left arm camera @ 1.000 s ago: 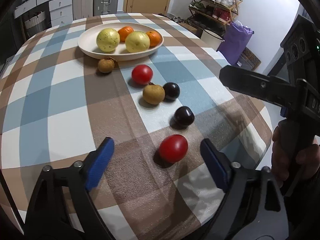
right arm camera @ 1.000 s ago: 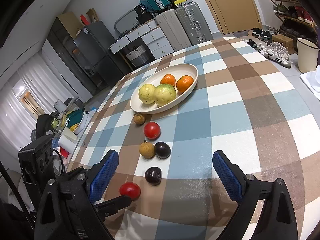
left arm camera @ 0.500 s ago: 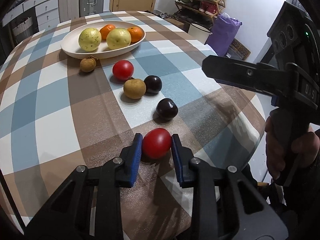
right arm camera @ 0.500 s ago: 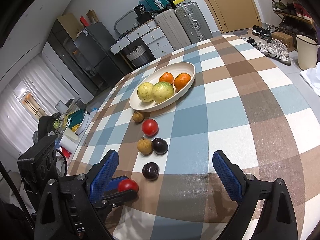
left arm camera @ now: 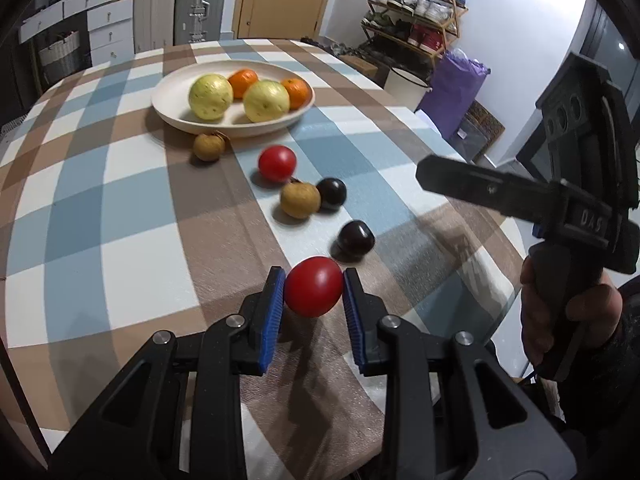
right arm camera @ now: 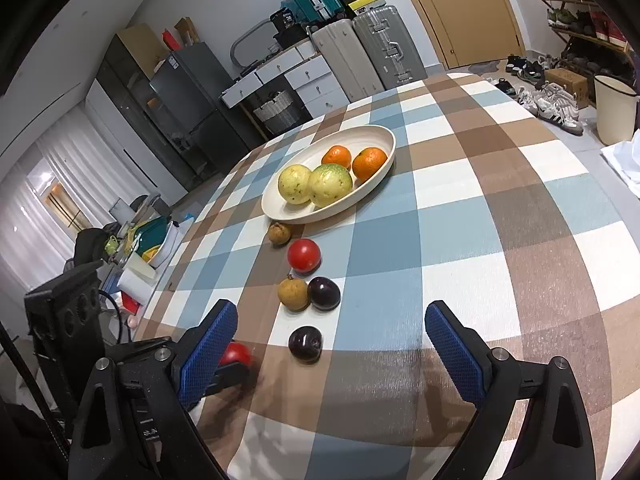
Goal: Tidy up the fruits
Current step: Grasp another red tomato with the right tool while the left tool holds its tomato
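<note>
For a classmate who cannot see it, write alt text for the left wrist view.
The left gripper clamps a red tomato above a checked tablecloth. Beyond lie loose fruits and an oval plate of oranges and guavas.

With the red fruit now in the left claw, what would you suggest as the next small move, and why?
Probably lift it clear and carry it toward the bowl: the left claw is shut on the red fruit, and the bowl holds only four fruits, with room left.

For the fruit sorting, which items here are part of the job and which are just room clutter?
Job: red tomato in the left claw; second tomato; two dark plums; two brown longans; bowl of guavas and oranges.

Clutter: suitcases, shoe rack, purple bag.
</note>
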The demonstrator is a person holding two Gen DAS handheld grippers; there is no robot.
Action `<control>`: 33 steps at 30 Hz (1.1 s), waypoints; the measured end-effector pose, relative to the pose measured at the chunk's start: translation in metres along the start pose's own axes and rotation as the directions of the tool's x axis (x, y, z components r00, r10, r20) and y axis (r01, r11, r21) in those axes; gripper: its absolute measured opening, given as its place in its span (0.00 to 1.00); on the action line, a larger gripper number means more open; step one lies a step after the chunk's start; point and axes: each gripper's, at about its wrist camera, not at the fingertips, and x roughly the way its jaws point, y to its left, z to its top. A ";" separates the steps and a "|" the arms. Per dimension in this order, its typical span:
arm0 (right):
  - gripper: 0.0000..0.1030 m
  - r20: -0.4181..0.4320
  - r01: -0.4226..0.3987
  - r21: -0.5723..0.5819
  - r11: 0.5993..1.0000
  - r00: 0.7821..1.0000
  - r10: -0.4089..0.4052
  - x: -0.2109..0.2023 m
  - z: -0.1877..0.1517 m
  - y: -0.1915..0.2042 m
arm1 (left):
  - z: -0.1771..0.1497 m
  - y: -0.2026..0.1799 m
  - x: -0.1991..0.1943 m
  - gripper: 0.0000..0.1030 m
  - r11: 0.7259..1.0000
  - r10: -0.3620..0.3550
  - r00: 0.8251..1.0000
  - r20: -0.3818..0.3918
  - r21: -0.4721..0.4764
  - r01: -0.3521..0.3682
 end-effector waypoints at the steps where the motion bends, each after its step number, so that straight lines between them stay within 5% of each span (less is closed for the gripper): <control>1: 0.94 -0.001 0.001 -0.003 1.000 1.000 -0.001 0.001 0.000 0.001 | 0.001 0.001 -0.001 0.25 1.000 0.005 1.000 0.002 -0.005 -0.005; 25: 0.93 -0.052 0.015 -0.092 0.996 0.998 -0.020 0.057 0.024 0.020 | 0.014 0.051 -0.007 0.26 0.992 -0.012 0.999 0.042 -0.123 0.017; 33: 0.83 -0.079 0.027 -0.114 0.993 0.996 -0.036 0.079 0.036 0.025 | 0.016 0.066 -0.002 0.26 0.988 -0.008 0.999 0.036 -0.152 0.013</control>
